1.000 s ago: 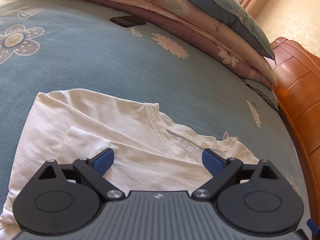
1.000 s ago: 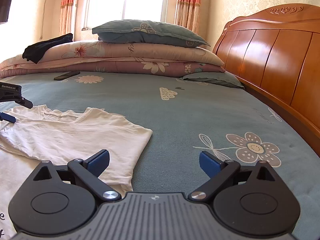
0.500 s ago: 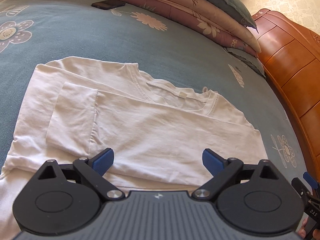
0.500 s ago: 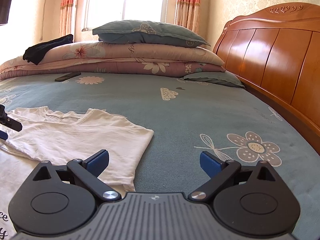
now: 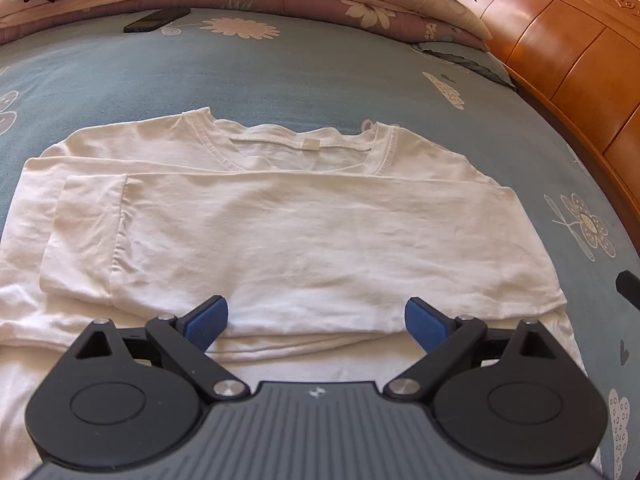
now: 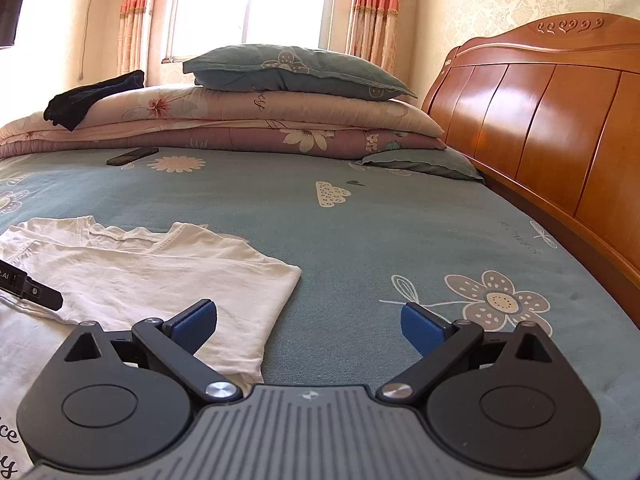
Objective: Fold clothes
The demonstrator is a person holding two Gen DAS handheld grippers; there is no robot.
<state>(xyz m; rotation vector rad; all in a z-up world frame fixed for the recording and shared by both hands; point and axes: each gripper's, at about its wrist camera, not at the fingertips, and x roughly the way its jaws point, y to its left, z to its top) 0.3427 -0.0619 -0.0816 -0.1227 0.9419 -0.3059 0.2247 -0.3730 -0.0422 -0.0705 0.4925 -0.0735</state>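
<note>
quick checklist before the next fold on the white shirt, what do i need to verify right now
1. Left gripper open and empty: ok, jaws wide apart above the folded edge.
2. Right gripper open and empty: ok, over the shirt's right edge.
3. White shirt lying flat on the bed sheet: ok, only light wrinkles.
4. Sleeve folded in across the body: ok.
5. Phone clear of the shirt: ok, far off near the quilts.
6. Shirt's bottom hem smooth: cannot tell, hidden below the grippers.
</note>
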